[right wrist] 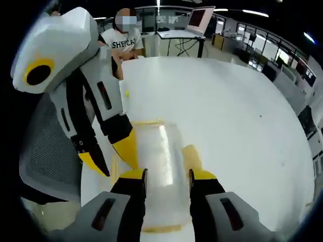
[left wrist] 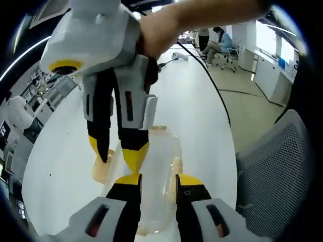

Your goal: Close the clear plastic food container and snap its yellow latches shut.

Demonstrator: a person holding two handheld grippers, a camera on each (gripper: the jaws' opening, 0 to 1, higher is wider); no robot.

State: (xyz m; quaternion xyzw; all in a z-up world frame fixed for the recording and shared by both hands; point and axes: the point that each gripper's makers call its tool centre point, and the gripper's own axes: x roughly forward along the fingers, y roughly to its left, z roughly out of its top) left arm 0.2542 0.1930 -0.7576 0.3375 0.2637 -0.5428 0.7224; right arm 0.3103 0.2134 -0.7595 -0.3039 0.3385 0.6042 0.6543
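Clear plastic food container point(left wrist: 156, 186) on white bench point(right wrist: 237, 121) | left claw point(left wrist: 157, 182) apart, right claw point(right wrist: 166, 175) apart | yellow latch point(right wrist: 191, 154) at 1 o'clock: best pressed squarely.

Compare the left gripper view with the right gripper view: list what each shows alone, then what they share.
Left gripper view alone: a hand gripping the right gripper, a black cable trailing over the long white table, and a seated person far off.

Right gripper view alone: an open laptop on a far desk, and a person in a white printed shirt at the table's far end.

Both: the clear plastic food container with yellow latches, both grippers over it, and a grey mesh chair.
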